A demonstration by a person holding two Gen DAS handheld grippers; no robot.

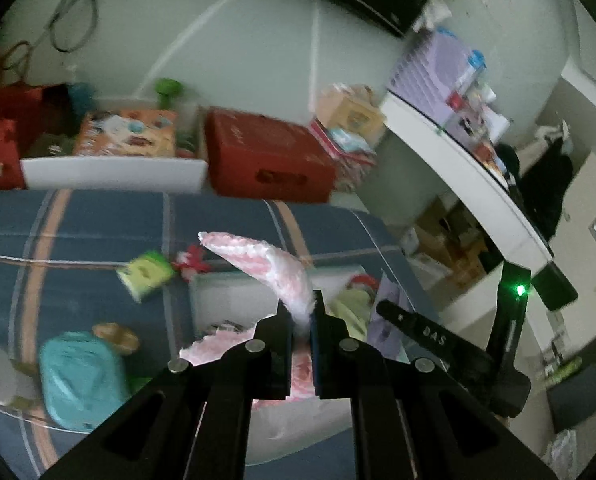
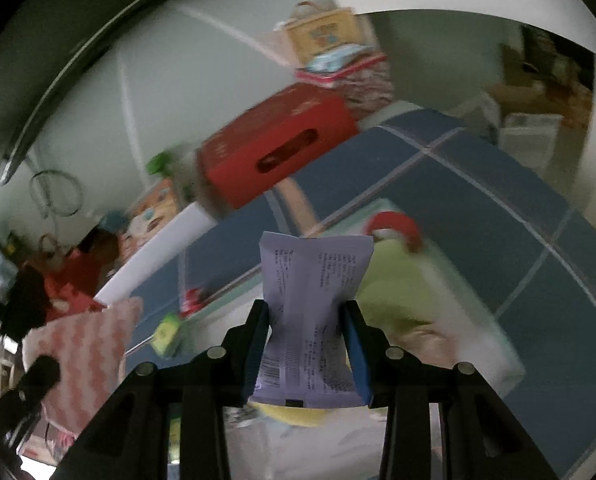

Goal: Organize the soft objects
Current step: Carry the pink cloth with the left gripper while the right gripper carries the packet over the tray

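Presently the pink cloth [image 1: 266, 268] is pinched in the fully closed left hand-held gripper [image 1: 301, 312], raised above the blue checked bed [image 1: 78, 216]. Right hand-held gripper [image 2: 307, 316], part open, clamps a lilac packet [image 2: 309, 300] over a white tray [image 2: 493, 344].

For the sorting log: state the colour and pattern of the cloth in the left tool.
Pink and white zigzag cloth, pinched in the left tool; clearest in the right wrist view.

A dim room with a pale green wall [image 1: 226, 40] at the top of the frame, a bed under a blue plaid cover [image 1: 98, 232] across the middle, a red box [image 1: 266, 156] behind it, and a white desk [image 1: 457, 168] at right.
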